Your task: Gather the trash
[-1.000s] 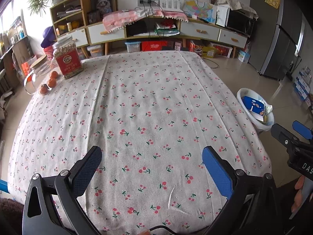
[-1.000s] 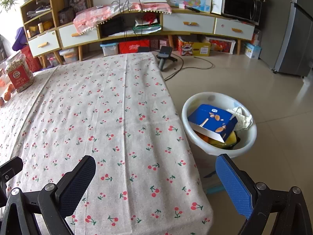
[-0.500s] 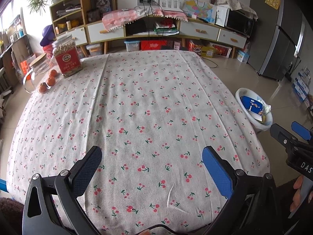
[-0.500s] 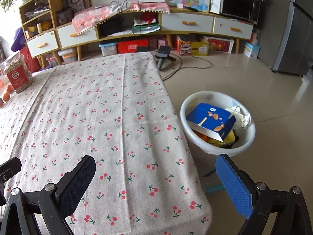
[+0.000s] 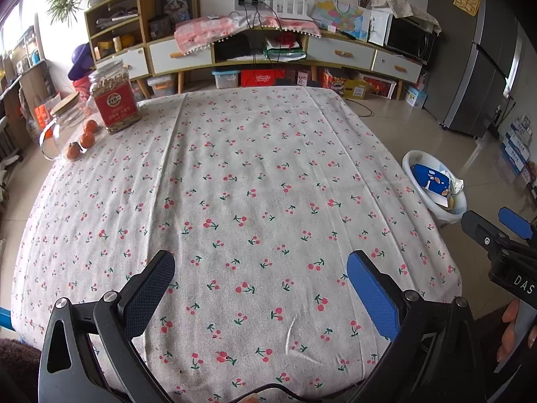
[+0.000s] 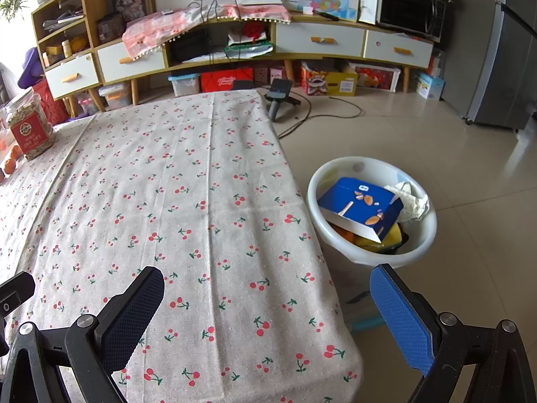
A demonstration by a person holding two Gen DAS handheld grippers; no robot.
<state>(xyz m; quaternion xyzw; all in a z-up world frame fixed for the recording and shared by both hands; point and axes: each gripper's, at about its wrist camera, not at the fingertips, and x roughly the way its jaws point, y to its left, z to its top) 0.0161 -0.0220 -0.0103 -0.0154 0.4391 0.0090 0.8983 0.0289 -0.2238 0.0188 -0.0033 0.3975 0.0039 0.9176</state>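
Observation:
A white bin (image 6: 372, 255) stands on the floor right of the table; it also shows in the left wrist view (image 5: 407, 164). In it lie a blue snack box (image 6: 360, 206), crumpled white paper (image 6: 411, 199) and orange and yellow scraps (image 6: 365, 240). My left gripper (image 5: 261, 290) is open and empty above the table's near edge. My right gripper (image 6: 268, 312) is open and empty over the table's near right corner, left of the bin. The right gripper's tip (image 5: 496, 231) shows at the right of the left wrist view.
The table wears a cherry-print cloth (image 5: 248, 181). At its far left stand a red-labelled jar (image 5: 114, 97), a glass jar (image 5: 67, 124) and small orange fruits (image 5: 84, 141). A long cabinet (image 6: 319, 43) lines the back wall. A fridge (image 5: 476, 67) stands at the right.
Both grippers have drawn back slightly toward the table's near edge, still open and empty. The bin and its contents have not moved.

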